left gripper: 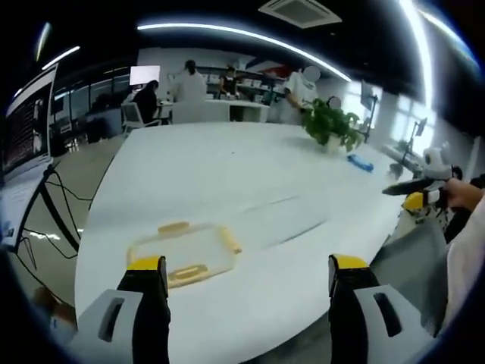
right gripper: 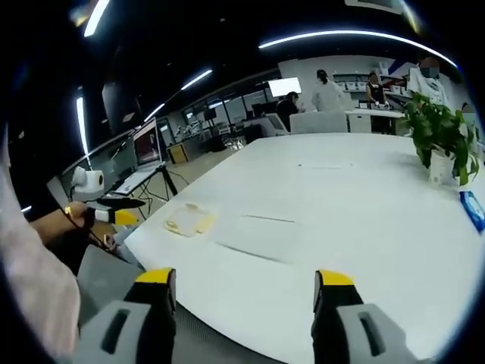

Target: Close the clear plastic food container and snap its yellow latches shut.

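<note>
clear plastic container (left gripper: 184, 252) on smooth matt white table (left gripper: 250, 182)

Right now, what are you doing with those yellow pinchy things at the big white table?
A person holds a hand-held gripper in each hand above a white table. The left hand-held gripper is open and hangs just short of the clear food container with yellow latches, which lies near the table's edge. The right hand-held gripper is open too, farther off. Neither touches the container. A potted plant stands farther along the table.

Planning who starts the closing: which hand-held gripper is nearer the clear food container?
Left. The left hand-held gripper hovers just before the container; the right hand-held gripper is well off to its side.
</note>
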